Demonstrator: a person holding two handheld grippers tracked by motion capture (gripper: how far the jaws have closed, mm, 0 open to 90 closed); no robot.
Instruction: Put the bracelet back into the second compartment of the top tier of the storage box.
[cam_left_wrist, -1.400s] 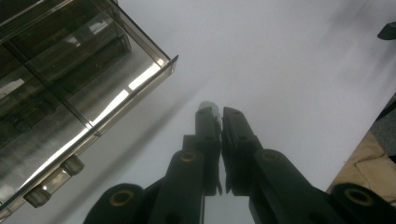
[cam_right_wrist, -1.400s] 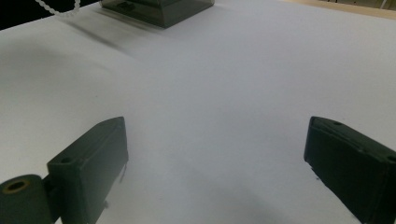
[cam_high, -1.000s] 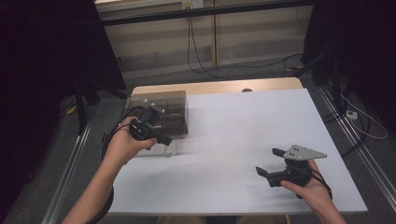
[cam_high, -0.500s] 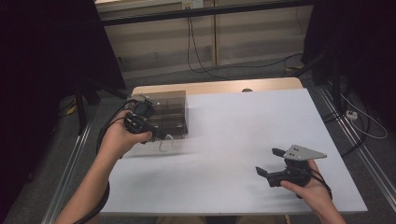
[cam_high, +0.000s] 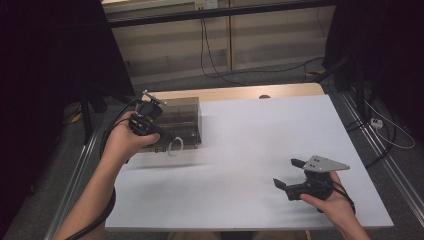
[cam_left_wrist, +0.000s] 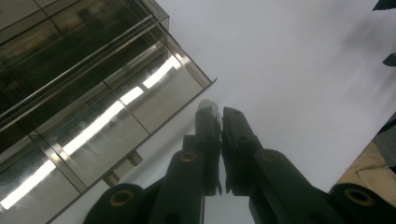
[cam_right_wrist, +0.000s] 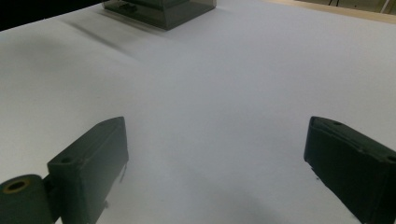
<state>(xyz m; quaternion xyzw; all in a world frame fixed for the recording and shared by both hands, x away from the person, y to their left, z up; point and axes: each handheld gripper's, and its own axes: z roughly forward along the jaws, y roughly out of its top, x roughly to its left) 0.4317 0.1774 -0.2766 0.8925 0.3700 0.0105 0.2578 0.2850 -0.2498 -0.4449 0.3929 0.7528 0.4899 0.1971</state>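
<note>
Box: smoked see-through plastic, rectangular, with hard glossy walls and inner dividers that catch bright strip reflections; it is set at the far left part of the white table, near the edge. A small white ring is seen at its front, pinched as a pale sliver between the nearly shut jaws of the left gripper, which is held just beside the box's corner. Matte black, blocky jaws are noted on both tools. The right gripper is rested near the front right of the table, jaws spread wide, nothing between them.
</note>
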